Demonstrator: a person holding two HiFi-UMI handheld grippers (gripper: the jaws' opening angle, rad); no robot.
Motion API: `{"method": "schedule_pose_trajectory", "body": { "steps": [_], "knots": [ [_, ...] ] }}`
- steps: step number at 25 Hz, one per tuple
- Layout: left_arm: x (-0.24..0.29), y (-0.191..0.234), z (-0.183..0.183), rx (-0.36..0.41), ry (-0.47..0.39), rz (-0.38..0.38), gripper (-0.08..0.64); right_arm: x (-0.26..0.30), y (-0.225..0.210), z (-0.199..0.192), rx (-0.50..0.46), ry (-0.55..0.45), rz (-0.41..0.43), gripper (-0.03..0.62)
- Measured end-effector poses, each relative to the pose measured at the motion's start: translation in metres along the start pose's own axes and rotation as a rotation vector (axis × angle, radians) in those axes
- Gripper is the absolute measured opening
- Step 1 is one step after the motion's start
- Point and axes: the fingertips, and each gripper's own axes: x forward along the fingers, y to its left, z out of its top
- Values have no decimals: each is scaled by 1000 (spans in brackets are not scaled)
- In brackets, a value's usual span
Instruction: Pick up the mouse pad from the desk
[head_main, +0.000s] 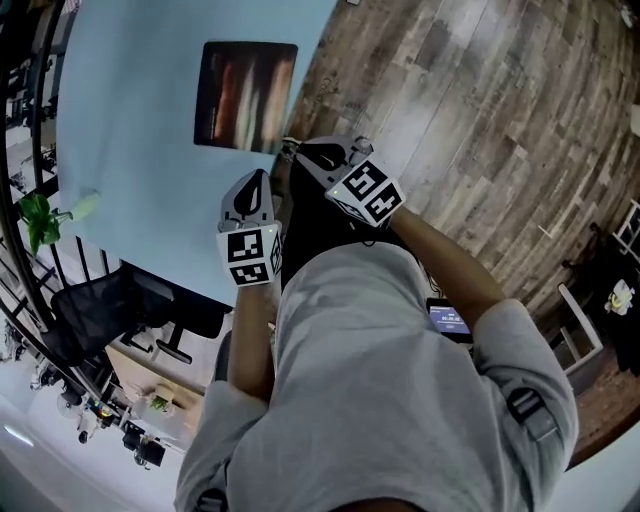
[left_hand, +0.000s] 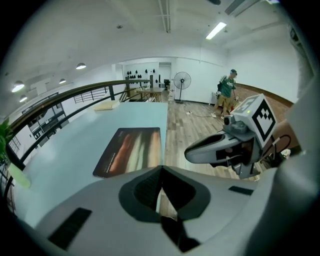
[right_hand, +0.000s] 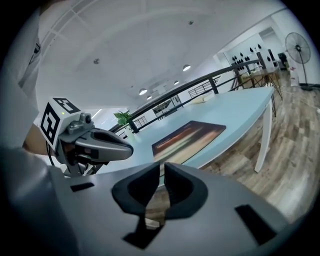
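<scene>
Dark mouse pad (head_main: 246, 96) flat on pale-blue desk (head_main: 130, 150) — close to desk edge.

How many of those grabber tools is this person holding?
2. The left gripper is over the edge of the desk; the right gripper is beside it, at that edge. None seems hidden.

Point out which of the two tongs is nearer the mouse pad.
The right tongs: in the head view their tip nearly reaches the near corner of the mouse pad, while the left tongs hang farther back.
</scene>
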Motion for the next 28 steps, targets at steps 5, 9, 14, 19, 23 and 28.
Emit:
{"method": "schedule_pose_trajectory", "body": {
  "steps": [5,9,14,19,23,28],
  "knots": [
    [16,15,-6,72,54,-4,11,25,1,-18,179,9,34,35],
    [25,25,-8,62,75,-25,11,39,-1,-32,359,-4,33,35],
    [33,31,-12,31,92,-54,11,49,-2,-39,530,-46,24,55],
    [38,33,-13,33,99,-75,11,55,-11,-38,667,-93,-5,101],
    [39,34,-11,36,96,-86,11,61,-13,-40,702,-84,-22,110],
    [42,39,-8,32,91,-96,11,69,-15,-45,744,-66,-50,114]
  ]
}}
